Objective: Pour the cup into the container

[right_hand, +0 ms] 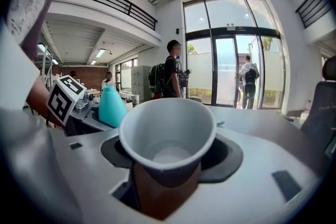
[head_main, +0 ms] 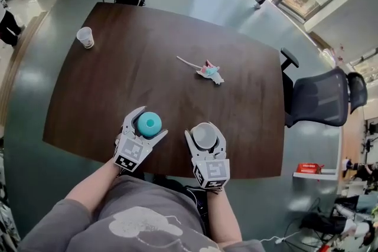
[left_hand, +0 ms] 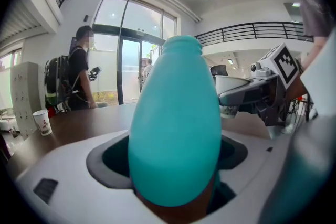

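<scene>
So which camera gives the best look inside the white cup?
The right gripper view: the cup sits close between the jaws, mouth tipped toward the camera, open to its bottom. The head view shows it small, from above. The left gripper view catches only its side, at the right, past the teal bottle.

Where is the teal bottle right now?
In the head view the teal bottle is clamped in the left gripper at the near edge of the table, just left of the white cup in the right gripper.
</scene>
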{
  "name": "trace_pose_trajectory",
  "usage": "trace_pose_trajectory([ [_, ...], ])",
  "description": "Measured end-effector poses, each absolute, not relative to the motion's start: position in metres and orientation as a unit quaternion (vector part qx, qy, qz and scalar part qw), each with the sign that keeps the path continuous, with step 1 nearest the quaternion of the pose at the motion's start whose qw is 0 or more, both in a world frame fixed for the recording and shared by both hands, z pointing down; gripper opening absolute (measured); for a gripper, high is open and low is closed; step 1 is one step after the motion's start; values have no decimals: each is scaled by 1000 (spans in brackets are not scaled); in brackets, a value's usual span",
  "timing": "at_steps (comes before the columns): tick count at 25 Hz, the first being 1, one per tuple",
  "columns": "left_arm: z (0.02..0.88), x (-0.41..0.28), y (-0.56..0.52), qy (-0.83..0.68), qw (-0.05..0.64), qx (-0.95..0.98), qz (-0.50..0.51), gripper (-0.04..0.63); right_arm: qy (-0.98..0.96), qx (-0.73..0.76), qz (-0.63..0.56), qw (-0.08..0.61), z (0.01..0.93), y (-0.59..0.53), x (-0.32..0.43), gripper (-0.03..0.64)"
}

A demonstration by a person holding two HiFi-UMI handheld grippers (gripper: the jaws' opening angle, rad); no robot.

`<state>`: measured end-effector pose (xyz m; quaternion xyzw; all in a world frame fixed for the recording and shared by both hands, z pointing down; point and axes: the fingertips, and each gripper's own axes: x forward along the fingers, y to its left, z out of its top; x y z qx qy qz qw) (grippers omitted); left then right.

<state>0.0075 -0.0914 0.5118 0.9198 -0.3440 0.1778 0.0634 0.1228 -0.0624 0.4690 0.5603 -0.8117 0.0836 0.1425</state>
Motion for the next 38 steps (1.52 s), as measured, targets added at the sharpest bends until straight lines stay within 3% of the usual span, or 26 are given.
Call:
trace_pose_trajectory([
  [13,552,11,-102,-365,86,904,204,433,-818,539,123,159,536,-76,119,291],
  [38,577,17,-107,-382,111,895,201,433,-833,503,141,181,576,-83,111,293],
])
